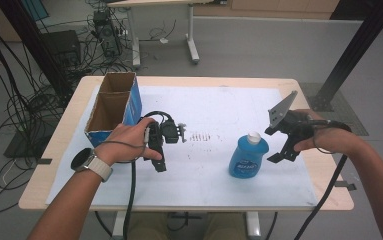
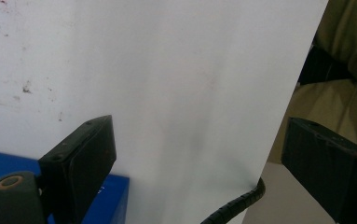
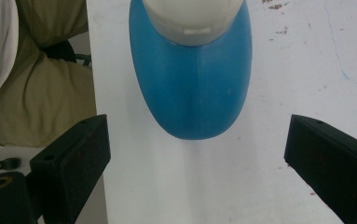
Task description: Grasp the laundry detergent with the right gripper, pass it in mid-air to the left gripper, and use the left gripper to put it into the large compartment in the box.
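A blue bottle with a white cap stands upright on the white sheet, right of centre. My right gripper, with its grey plate on top, hovers just right of the bottle and tilts down toward it. In the right gripper view the bottle is seen from above, just ahead of the open right gripper; neither jaw touches it. My left gripper rests low over the sheet beside the box, pointing toward the person. In the left gripper view the left gripper is open with nothing between the jaws.
A cardboard box with blue sides and two open compartments stands at the table's back left, close to the left hand. The table's near edge runs just ahead of the left jaws. Cables and desk legs crowd the floor behind the table.
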Demonstrator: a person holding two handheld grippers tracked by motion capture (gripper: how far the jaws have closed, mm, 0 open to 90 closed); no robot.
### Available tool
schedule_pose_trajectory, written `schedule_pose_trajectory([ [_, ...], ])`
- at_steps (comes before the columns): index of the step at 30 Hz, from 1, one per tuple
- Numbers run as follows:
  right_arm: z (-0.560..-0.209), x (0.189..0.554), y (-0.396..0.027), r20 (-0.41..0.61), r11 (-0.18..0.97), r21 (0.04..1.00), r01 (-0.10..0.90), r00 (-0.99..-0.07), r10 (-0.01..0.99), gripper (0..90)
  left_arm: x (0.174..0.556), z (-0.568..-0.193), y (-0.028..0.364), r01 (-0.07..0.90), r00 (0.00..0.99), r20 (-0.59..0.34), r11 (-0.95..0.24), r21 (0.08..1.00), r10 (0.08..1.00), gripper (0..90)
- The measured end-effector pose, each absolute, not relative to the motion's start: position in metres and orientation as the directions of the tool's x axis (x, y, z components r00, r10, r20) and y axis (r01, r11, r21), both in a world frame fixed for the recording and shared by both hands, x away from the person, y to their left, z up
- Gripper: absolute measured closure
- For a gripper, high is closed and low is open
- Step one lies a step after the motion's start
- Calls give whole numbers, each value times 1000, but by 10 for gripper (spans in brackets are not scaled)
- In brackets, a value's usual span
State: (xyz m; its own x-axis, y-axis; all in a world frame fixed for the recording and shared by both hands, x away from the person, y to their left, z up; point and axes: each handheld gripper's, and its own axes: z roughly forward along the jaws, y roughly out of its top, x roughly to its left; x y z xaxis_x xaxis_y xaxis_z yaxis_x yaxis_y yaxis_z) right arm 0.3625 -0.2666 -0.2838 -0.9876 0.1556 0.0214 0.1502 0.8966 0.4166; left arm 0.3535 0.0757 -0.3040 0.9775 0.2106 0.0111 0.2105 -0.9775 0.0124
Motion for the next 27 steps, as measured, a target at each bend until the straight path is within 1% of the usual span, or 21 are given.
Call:
schedule_pose_trajectory([
  [27,-283,363,-266,21,898,412,152,-987,158,69,353,-303,76,213,977,12,-977,14,214,105],
])
